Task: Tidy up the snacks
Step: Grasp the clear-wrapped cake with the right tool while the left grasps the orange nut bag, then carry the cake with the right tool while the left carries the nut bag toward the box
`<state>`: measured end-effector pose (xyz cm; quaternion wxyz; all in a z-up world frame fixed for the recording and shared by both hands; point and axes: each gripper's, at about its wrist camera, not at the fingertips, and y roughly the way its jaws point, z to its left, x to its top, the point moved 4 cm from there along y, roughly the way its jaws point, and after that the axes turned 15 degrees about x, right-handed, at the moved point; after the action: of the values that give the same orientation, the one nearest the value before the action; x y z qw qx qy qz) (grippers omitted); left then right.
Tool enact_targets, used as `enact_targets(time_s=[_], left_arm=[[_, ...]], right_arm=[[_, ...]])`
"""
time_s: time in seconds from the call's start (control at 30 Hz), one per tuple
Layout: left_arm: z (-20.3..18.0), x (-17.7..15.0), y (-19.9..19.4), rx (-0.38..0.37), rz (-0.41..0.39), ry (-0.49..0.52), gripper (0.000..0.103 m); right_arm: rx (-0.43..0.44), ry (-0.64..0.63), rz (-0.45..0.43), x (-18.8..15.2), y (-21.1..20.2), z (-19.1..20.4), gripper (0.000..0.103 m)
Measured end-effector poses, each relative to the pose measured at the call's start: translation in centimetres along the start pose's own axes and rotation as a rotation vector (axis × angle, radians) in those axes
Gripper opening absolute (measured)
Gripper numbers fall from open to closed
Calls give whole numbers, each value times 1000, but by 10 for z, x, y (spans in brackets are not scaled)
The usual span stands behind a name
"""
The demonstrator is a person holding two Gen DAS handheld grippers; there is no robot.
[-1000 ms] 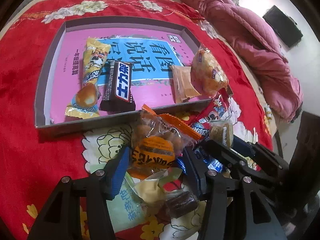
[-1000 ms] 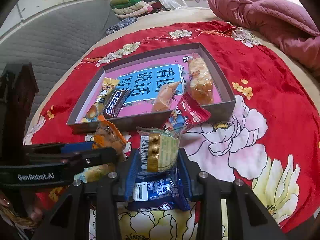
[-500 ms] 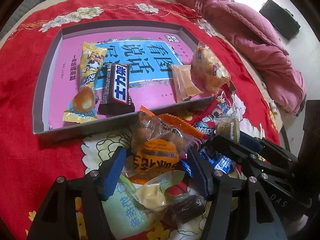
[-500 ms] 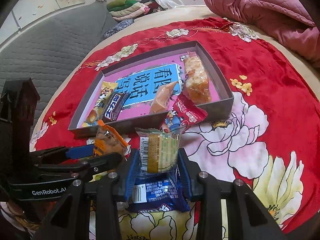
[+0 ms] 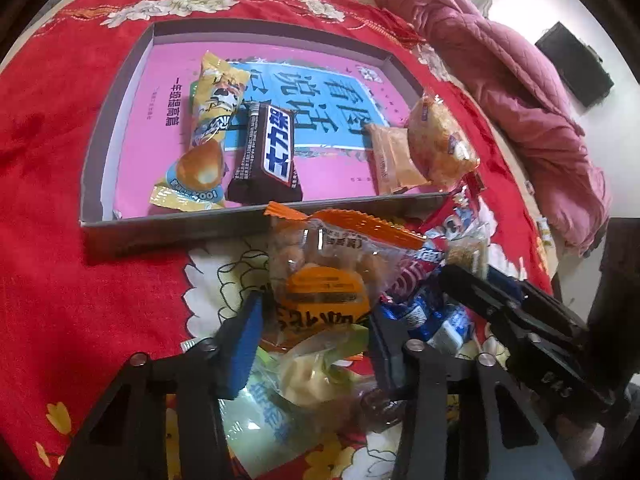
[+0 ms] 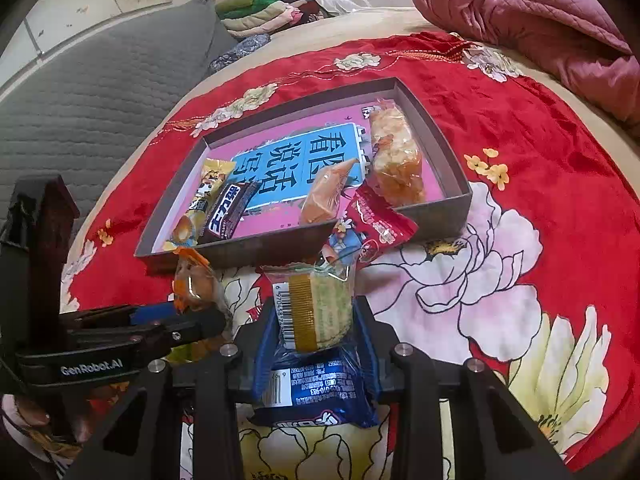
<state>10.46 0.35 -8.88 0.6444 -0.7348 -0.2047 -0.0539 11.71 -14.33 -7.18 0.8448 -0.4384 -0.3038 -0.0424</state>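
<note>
While four snacks already lie in the shallow grey box (image 5: pixel 256 224) on the red floral bedspread (image 6: pixel 540 128), both grippers are working the loose pile just in front of it, so the step in hand looks like picking up.

The left gripper (image 5: pixel 316 320) points steeply down. Its jaws are closing around the orange-topped clear snack packet (image 5: pixel 328 272) and do not yet visibly pinch it.

The right gripper (image 6: pixel 312 332), tilted down likewise, has its jaws narrowly set and closing on an upright green-and-gold biscuit packet (image 6: pixel 316 308), with a blue wrapper (image 6: pixel 316 396) lying beneath.

Next, I judge, each packet needs a firm pinch, then a lift over the near wall into the box.
</note>
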Motion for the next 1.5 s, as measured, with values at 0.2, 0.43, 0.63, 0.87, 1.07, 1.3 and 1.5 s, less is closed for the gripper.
enact_targets(time_s=[0.2,0.43,0.63,0.87,1.07,1.3,1.5], left_arm=[[2,0,-9,-23,-8,-16,40],[8,2,-22,-44,-28,-42,39],[12,6,-37,-56,-66,-61,39],[12,11,-50,-51,-100,-72,39],[14,15,-60,-47,-126,-77,39],[14,17,-66,-45,-145,-82,39],[12,18,-72,-45,-160,-80,39]], right_arm=[[5,-18,-7,1,-2,3,35],[34,-43,-37,4,-7,11,35],[54,-37,-53,7,-10,10,35],[64,-56,-77,9,-16,14,35],[70,-76,-87,10,-18,19,35],[74,-90,-104,13,-19,21,35],[75,-95,-117,15,-21,22,35]])
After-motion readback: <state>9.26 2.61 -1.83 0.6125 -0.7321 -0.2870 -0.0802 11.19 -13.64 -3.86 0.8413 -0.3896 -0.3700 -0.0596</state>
